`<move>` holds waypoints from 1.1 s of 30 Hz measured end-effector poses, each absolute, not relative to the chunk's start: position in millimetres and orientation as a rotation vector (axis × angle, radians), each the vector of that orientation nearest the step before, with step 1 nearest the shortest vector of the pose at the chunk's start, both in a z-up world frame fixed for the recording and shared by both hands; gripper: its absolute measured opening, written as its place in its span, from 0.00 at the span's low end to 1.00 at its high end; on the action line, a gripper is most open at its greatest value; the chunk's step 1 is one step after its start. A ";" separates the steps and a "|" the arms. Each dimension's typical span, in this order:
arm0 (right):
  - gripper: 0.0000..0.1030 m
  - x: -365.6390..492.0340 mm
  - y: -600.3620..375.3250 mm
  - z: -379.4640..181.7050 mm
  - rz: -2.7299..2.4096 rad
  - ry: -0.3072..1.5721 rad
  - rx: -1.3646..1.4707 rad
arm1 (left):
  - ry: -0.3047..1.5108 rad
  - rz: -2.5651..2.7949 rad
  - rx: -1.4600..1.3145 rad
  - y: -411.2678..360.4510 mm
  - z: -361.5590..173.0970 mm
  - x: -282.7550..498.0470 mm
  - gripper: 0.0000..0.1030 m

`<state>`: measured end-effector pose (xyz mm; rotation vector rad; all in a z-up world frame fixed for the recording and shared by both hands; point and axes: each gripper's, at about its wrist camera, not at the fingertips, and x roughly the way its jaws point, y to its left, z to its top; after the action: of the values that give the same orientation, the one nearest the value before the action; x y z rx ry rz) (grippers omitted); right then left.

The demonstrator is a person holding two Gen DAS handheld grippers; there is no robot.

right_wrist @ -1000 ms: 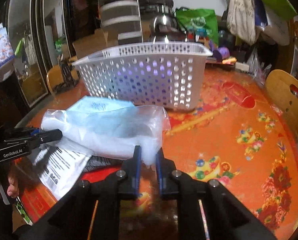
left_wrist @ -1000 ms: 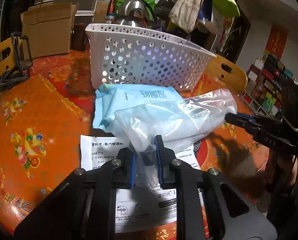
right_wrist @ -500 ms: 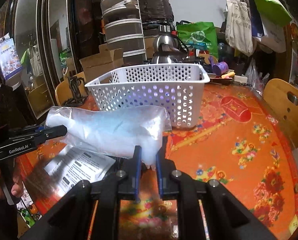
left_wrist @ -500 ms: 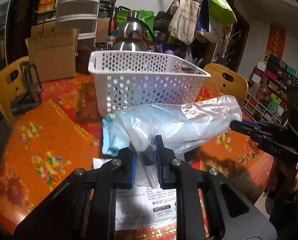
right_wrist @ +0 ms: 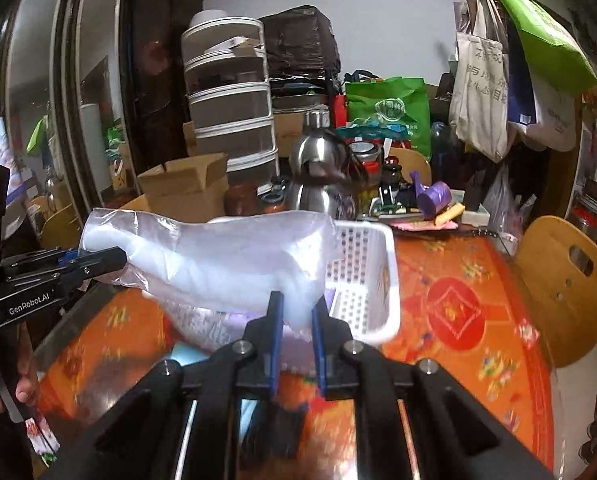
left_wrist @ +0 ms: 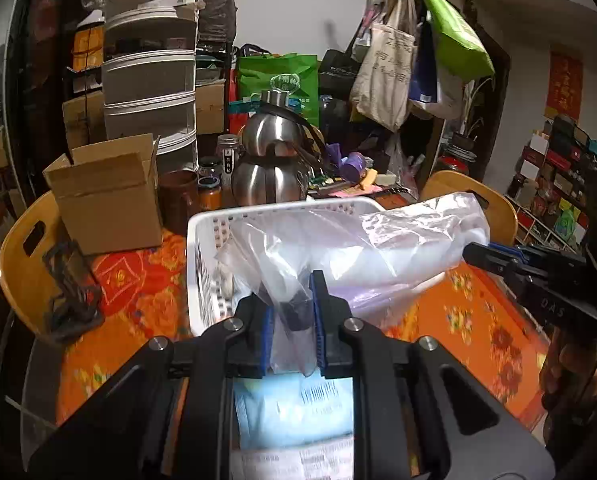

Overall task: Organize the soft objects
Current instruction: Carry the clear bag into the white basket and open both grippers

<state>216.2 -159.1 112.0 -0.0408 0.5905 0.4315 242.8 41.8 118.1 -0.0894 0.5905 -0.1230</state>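
Observation:
Both grippers hold a clear plastic bag (left_wrist: 378,248) with something pale inside, one at each end, lifted over the white perforated basket (left_wrist: 202,248). My left gripper (left_wrist: 292,300) is shut on one end of the bag. My right gripper (right_wrist: 294,312) is shut on the other end of the bag (right_wrist: 226,264), above the basket (right_wrist: 370,280). In the left wrist view the right gripper (left_wrist: 478,256) reaches in from the right. A light blue soft pack (left_wrist: 294,408) lies on the table below the left gripper, partly hidden by it.
The table has an orange flowered cloth (right_wrist: 458,312). Behind the basket stand a steel kettle (left_wrist: 274,168), a cardboard box (left_wrist: 106,196), jars and clutter. Wooden chairs (right_wrist: 562,280) ring the table. A printed white sheet (left_wrist: 294,460) lies beside the blue pack.
Both grippers have raised the plastic bag off the table and carried it forward, from in front of the basket to above its rim. The blue pack stayed on the table.

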 end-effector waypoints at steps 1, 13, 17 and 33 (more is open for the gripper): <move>0.11 225.0 -158.3 115.9 0.427 0.593 -0.038 | 0.599 -0.118 -0.091 43.8 121.1 254.2 0.14; 0.11 328.5 -134.0 94.0 0.363 0.705 -0.087 | 0.764 -0.042 -0.064 55.2 77.6 378.0 0.14; 0.11 351.6 -128.5 80.4 0.350 0.736 -0.098 | 0.789 -0.027 -0.073 58.4 64.2 398.4 0.14; 0.80 389.0 -140.4 42.7 0.297 0.779 -0.059 | 0.760 0.066 -0.045 77.4 35.2 419.9 0.89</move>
<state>389.0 -140.4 42.7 -0.0593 0.7789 0.2967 419.9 77.4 35.2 -0.0455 0.7605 0.0661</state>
